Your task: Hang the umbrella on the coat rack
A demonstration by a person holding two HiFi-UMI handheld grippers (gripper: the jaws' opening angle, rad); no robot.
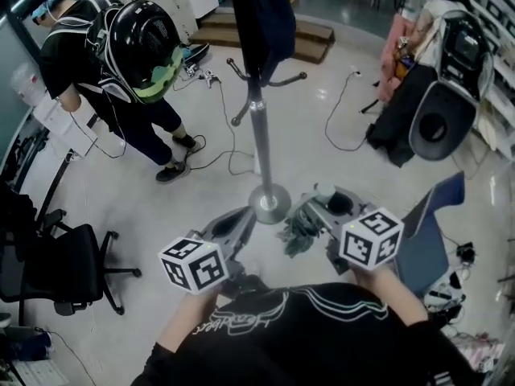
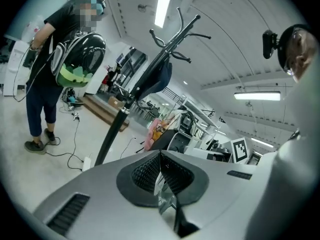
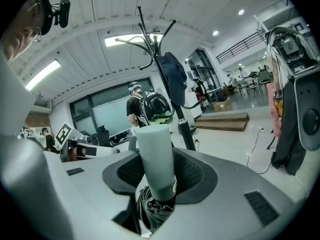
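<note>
**A:** ok so where's the umbrella [image 1: 299, 230] at right now?

**B:** It's folded up and sitting in the right tongs [image 3: 160, 176]. They're clenched on its pale green handle [image 3: 156, 151], which sticks up between the two jaws. The dark scrunched canopy [image 3: 150, 211] bunches up underneath.

**A:** and the other one?

**B:** The left tongs [image 2: 161, 170] are clenched too, jaws pressed right together, with nothing gripped between them.

**A:** how close to the rack?

**B:** Pretty close. In the head view the coat rack [image 1: 257, 135] stands on the floor [image 1: 338, 159] straight ahead of both tongs. Its round base [image 1: 269, 203] is near the umbrella, and as far as I can tell they're not touching. The umbrella isn't on any hook yet. There's a dark blue cloth thing [image 1: 261, 14] hanging at the top of the rack.

**A:** anyone else around?

**B:** Yeah, a person [image 1: 68, 59] with a shiny black backpack [image 1: 143, 43] is standing off to the left of the rack. There's also a black office chair [image 1: 64, 268] at the left edge, nearer the camera.
</note>
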